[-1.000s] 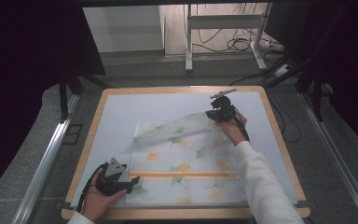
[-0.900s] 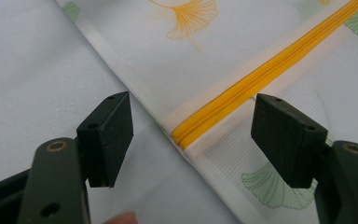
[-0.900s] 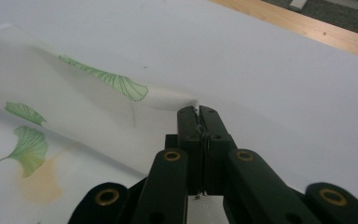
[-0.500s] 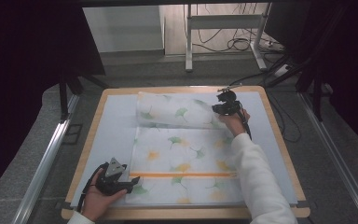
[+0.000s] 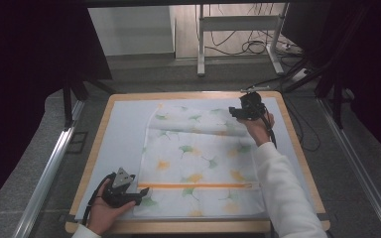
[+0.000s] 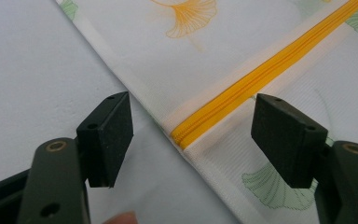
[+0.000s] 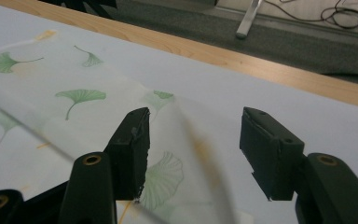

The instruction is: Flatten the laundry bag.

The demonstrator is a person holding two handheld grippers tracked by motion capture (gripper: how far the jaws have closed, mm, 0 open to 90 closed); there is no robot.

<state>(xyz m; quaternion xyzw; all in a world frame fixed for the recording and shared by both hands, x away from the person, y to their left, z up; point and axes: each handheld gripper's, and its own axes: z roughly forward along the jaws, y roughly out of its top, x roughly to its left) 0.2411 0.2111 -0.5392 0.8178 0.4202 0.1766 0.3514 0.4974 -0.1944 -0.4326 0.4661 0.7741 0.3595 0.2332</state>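
A white cloth bag [image 5: 198, 158] printed with green and yellow ginkgo leaves lies spread flat on the pale blue mat [image 5: 124, 129]. A yellow zipper [image 5: 193, 186] runs across its near part. My left gripper [image 5: 141, 191] rests at the bag's near left edge. In the left gripper view it [image 6: 193, 135] stands open, with the zipper's end [image 6: 261, 77] lying between the pads, untouched. My right gripper [image 5: 235, 113] hovers over the bag's far right corner. Its jaws have just been opening, and in the right gripper view it [image 7: 193, 140] is open above the thin cloth [image 7: 79, 95], gripping nothing.
The mat sits on a wooden table [image 5: 99, 144] with a raised rim. Beyond its far edge are a metal stand [image 5: 201, 44] and cables [image 5: 248, 47] on the floor. Metal rails [image 5: 49, 168] run along both sides, and a cable [image 5: 270, 134] trails from the right gripper.
The right gripper drew the folded-over flap toward the table's far edge, laid it flat, then opened and let go. The left gripper kept still.
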